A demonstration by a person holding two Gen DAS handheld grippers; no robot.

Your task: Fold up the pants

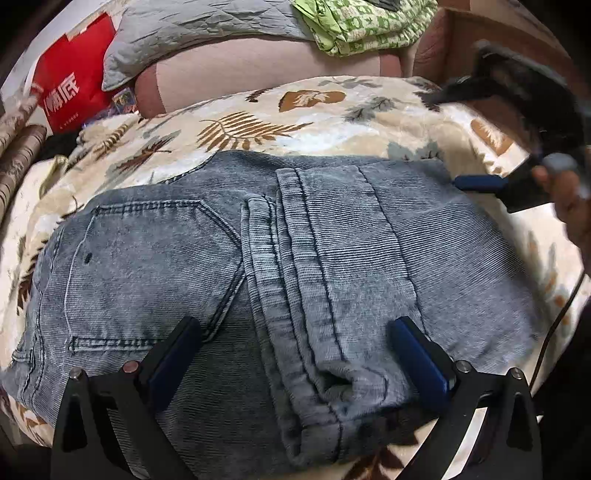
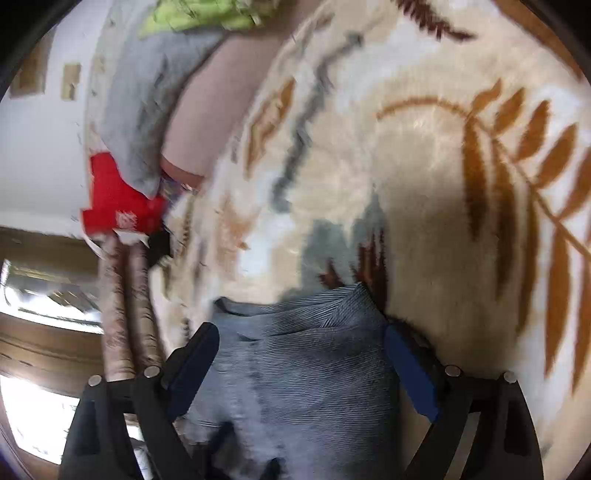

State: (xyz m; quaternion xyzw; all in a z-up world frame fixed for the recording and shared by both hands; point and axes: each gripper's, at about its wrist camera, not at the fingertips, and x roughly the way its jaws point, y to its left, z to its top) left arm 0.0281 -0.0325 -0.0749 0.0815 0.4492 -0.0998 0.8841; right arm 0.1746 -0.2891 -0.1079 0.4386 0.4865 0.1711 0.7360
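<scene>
Faded blue-grey jeans (image 1: 229,266) lie folded on a leaf-patterned blanket (image 1: 258,122); a back pocket shows at left and the leg hems lie across the middle. My left gripper (image 1: 291,332) is open, its blue pads wide apart just above the near part of the jeans. My right gripper (image 1: 476,182) is at the jeans' far right edge in the left wrist view, blurred. In the right wrist view the right gripper (image 2: 301,338) is open, with a corner of the jeans (image 2: 295,362) between its spread fingers and not pinched.
A grey quilted pillow (image 1: 192,29), a green patterned cloth (image 1: 365,26) and a pink cushion (image 1: 258,70) lie at the back. A red bag (image 1: 74,92) stands at the far left. A cable (image 1: 557,317) hangs at right.
</scene>
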